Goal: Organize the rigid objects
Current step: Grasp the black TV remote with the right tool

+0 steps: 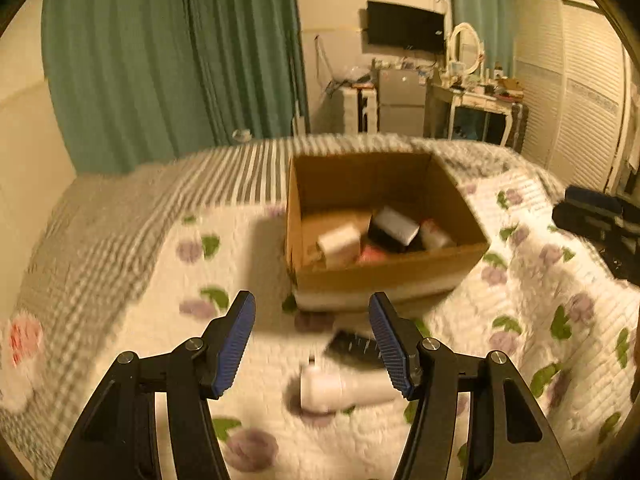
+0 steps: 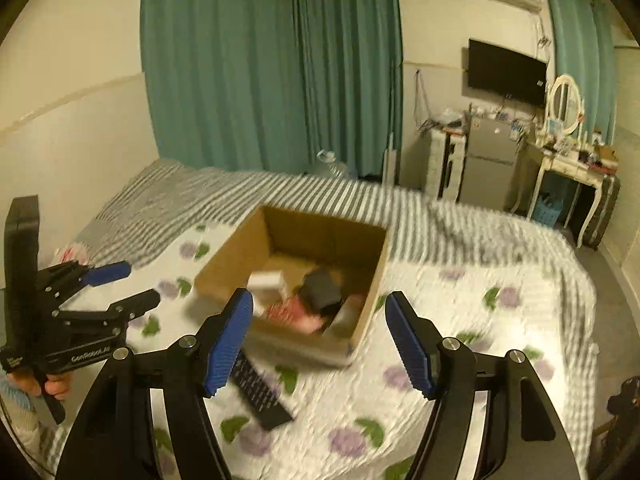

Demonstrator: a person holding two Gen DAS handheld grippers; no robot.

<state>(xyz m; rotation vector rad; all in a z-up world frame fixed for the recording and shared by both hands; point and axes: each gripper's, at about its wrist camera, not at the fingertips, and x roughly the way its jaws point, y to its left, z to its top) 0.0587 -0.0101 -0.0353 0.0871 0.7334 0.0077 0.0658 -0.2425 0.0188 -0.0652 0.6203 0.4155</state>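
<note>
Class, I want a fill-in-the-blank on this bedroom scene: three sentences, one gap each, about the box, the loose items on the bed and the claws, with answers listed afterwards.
1. The cardboard box sits on the bed's floral quilt and already holds several items, so it is not ____.
2. The black remote control lies on the quilt, ____ the box.
3. Both the left claw and the right claw have jaws that are ____ and grip nothing.

Missing words: empty; outside; open
</note>
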